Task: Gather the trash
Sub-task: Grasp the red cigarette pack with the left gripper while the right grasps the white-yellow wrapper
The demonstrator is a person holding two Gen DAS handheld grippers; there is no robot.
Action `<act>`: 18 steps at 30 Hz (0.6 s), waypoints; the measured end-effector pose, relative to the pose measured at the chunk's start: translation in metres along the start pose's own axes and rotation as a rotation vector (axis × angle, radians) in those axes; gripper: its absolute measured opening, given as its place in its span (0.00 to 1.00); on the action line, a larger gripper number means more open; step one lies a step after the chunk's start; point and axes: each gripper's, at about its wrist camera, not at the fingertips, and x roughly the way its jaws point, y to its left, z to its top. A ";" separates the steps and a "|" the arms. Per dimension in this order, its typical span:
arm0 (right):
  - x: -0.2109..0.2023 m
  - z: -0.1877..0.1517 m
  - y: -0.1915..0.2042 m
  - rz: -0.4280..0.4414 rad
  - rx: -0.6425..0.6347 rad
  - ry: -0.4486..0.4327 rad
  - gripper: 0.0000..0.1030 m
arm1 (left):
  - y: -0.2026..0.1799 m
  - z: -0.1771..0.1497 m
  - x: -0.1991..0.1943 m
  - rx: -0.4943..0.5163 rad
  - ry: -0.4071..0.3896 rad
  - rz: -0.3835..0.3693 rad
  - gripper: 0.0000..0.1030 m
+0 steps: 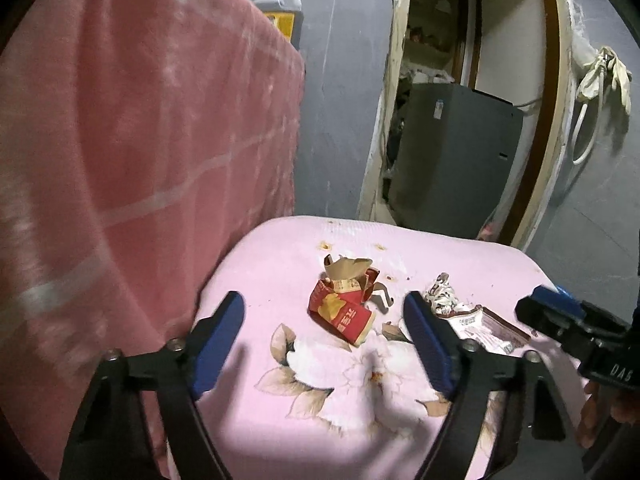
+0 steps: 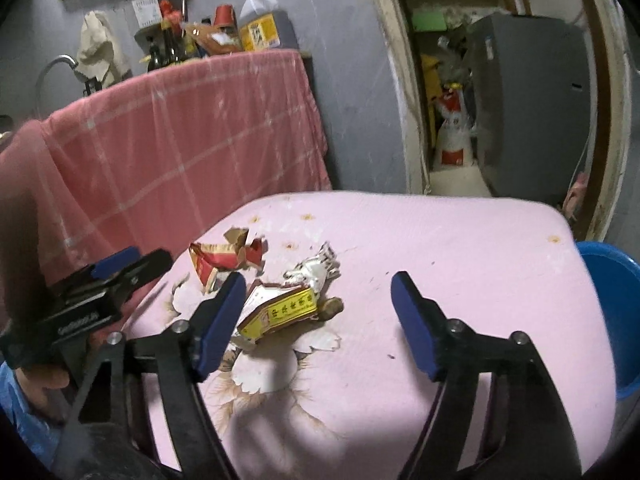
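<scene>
Little could be read. "DAS" stood in pale letters on the black body of the right gripper (image 1: 560, 312), at the right edge of the left wrist view. The yellow side of a flattened box (image 2: 280, 312) on the pink cloth carried a row of dark characters, too small to make out. Red torn carton (image 1: 344, 312) had yellow characters, also unreadable. Print on the left gripper (image 2: 132, 264) body was blurred.

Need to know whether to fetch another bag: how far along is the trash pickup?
Nothing looks collected. Left gripper and right gripper are open, holding nothing. Torn red cardboard box, yellow-sided carton and crumpled white wrapper remain on the pink floral cloth.
</scene>
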 end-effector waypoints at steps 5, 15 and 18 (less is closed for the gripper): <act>0.016 -0.002 0.000 0.039 0.030 0.073 0.50 | 0.009 0.006 0.013 -0.052 0.047 -0.041 0.55; 0.034 -0.006 0.012 0.035 -0.017 0.150 0.42 | 0.015 0.014 0.033 -0.080 0.154 -0.098 0.51; 0.031 -0.008 0.012 0.042 -0.010 0.154 0.42 | 0.019 0.020 0.038 -0.091 0.176 -0.113 0.51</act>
